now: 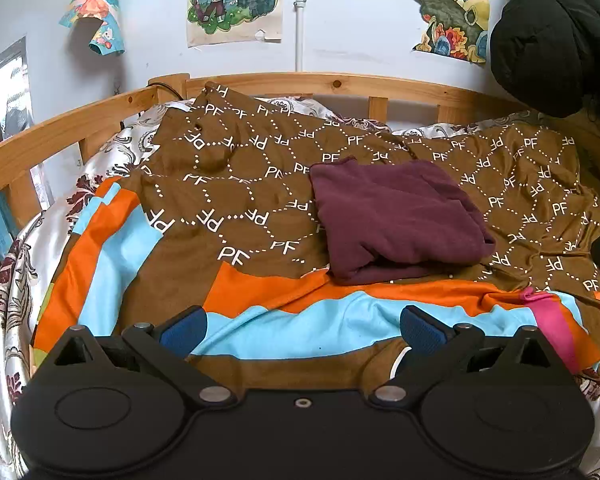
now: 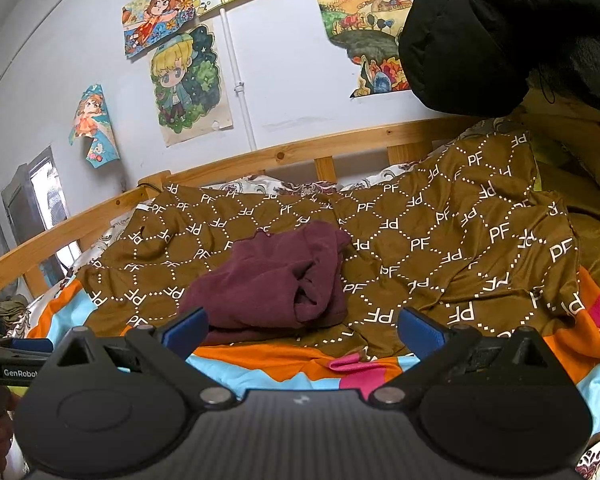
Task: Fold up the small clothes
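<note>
Though folded, garment (image 2: 276, 276) beyond claw (image 2: 302, 330)

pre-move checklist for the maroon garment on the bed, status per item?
1. Left gripper open, holding nothing: ok.
2. Right gripper open, holding nothing: ok.
3. Maroon garment fully in view in both wrist views: ok.
4. Garment lies free on the brown PF blanket, nothing on top: ok.
5. Fold neat: not ok; the right wrist view shows it bunched.
6. Fold finished: cannot tell.
</note>
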